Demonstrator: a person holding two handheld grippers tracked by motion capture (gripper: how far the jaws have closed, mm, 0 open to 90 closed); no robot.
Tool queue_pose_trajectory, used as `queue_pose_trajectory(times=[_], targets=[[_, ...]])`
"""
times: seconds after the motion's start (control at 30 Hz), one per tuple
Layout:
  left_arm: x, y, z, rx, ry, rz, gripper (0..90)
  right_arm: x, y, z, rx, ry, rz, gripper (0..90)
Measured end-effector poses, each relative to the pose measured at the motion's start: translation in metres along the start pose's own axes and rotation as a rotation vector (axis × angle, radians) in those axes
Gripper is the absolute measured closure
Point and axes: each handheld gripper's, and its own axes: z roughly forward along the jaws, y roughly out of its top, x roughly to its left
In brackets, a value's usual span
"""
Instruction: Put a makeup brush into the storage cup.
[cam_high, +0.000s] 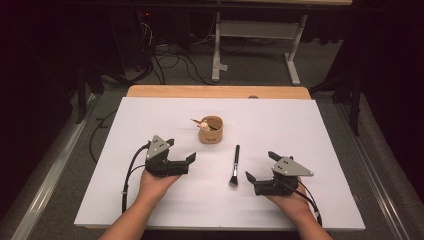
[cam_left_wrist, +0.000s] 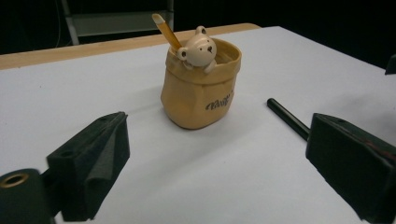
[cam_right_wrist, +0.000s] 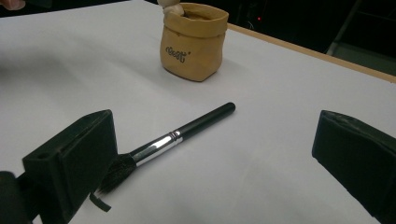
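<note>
White table (cam_high: 150, 200): tan pouch-shaped pot (cam_high: 211, 130) at centre, bear figure (cam_left_wrist: 198, 49) and yellow stick (cam_left_wrist: 166, 30) inside. Black makeup brush (cam_high: 235, 165) lies near-right of pot, bristles nearest. Left gripper (cam_high: 181, 152) and right gripper (cam_high: 260, 167), jaws spread, nothing between, flank the brush.

The table top (cam_high: 150, 200) is white, with a light brown wood strip along its far edge. The little pot (cam_left_wrist: 201, 88) is tan like a paper bag and has dark writing on its side. The bear (cam_left_wrist: 198, 49) in it is cream with dark eyes and a dark nose. The stick (cam_left_wrist: 164, 29) beside the bear is orange-yellow. The brush (cam_right_wrist: 177, 135) has a black handle, a shiny silver band and dark bristles. Both grippers, left (cam_high: 181, 152) and right (cam_high: 260, 167), are black with grey plates.
</note>
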Motion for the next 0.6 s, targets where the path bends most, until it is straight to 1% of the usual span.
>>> queue_pose_trajectory(times=[0.07,0.13,0.17,0.27,0.4,0.47,0.5,0.53,0.57,0.6], targets=[[-0.002,-0.001,-0.003,0.002,-0.002,0.010,3.8,0.000,0.000,-0.001,-0.001,-0.001,0.001,1.5],[-0.003,-0.002,-0.006,0.002,-0.005,0.019,1.2,-0.001,0.000,-0.002,-0.013,-0.004,0.012,1.5],[-0.003,-0.003,-0.008,0.008,-0.013,0.023,0.2,-0.002,0.001,-0.003,-0.010,-0.009,0.004,1.5],[-0.006,-0.007,-0.013,0.021,-0.031,0.029,0.1,-0.003,0.000,-0.003,-0.012,-0.013,0.010,1.4],[-0.009,-0.015,-0.020,0.004,-0.016,0.043,0.1,-0.005,0.000,-0.004,-0.008,-0.015,0.015,1.2],[-0.009,-0.020,-0.023,-0.008,-0.014,0.030,0.1,-0.005,0.001,-0.005,-0.015,-0.022,0.021,1.2],[-0.008,-0.021,-0.024,-0.010,-0.020,0.020,0.1,-0.006,0.001,-0.006,-0.025,-0.023,0.012,1.2],[-0.009,-0.023,-0.024,-0.006,-0.025,0.026,0.1,-0.006,0.001,-0.007,-0.020,-0.027,0.030,1.2],[-0.010,-0.024,-0.024,0.004,-0.027,0.048,0.1,-0.007,0.002,-0.007,-0.036,-0.027,0.027,1.2],[-0.011,-0.025,-0.024,0.008,-0.031,0.054,0.1,-0.007,0.002,-0.008,-0.039,-0.030,0.029,1.2]])
